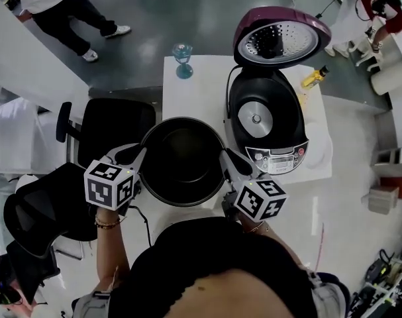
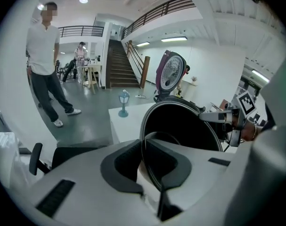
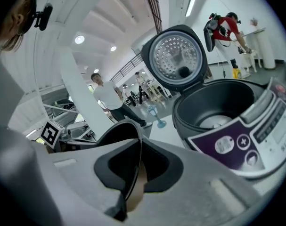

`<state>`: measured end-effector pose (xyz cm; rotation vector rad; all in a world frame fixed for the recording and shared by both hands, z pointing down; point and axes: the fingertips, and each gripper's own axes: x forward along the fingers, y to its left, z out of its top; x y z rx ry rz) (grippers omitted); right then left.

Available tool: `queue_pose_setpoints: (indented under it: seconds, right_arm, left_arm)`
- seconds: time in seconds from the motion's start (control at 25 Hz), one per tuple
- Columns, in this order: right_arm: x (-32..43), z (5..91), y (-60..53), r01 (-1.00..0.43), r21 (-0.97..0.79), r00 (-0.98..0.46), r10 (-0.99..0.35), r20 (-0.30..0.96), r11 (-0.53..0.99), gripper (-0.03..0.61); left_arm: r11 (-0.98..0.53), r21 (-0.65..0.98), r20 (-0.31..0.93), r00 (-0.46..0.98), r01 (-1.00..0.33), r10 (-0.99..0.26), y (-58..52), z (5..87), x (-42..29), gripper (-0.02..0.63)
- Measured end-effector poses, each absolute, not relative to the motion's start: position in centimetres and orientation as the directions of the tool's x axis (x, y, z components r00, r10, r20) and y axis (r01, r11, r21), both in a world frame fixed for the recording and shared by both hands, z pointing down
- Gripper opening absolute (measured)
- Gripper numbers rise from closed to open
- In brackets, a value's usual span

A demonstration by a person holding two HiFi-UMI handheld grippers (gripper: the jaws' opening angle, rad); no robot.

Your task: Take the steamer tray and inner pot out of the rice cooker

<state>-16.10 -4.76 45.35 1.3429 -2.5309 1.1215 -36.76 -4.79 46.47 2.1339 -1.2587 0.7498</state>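
The pot [image 1: 182, 161] is out of the rice cooker [image 1: 267, 121] and just to the cooker's left, gripped at opposite points of its rim. The left gripper [image 1: 138, 154] pinches the rim on the side away from the cooker, the right gripper [image 1: 226, 159] the side nearest it. The cooker's lid [image 1: 280, 40] stands open, and the bare heating plate [image 1: 255, 118] shows inside.

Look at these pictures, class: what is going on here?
A person holds the black inner pot with both grippers: the left gripper is shut on its left rim, the right gripper on its right rim. The pot is out of the rice cooker, beside it over the white table. The cooker's lid stands open and its cavity is empty. No steamer tray is in sight.
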Motion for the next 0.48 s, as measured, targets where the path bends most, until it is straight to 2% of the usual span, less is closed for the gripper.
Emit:
queue_pose_setpoints:
  seconds: [0.24,0.48]
  right_arm:
    - [-15.5,49.5,-4.4,-0.775,-0.570,-0.578,-0.671,0.464,0.273,0.026]
    - [-15.4,51.4,-4.6,-0.806,-0.543,-0.541,-0.667,0.513,0.236,0.025]
  left_arm:
    - [-0.469,0.172,0.759,0.420,-0.866,-0.497,-5.9,50.5,-36.0,0.034]
    - [-0.477,0.228,0.769,0.457,-0.849,-0.447,-6.5,52.9,-35.9,0.031]
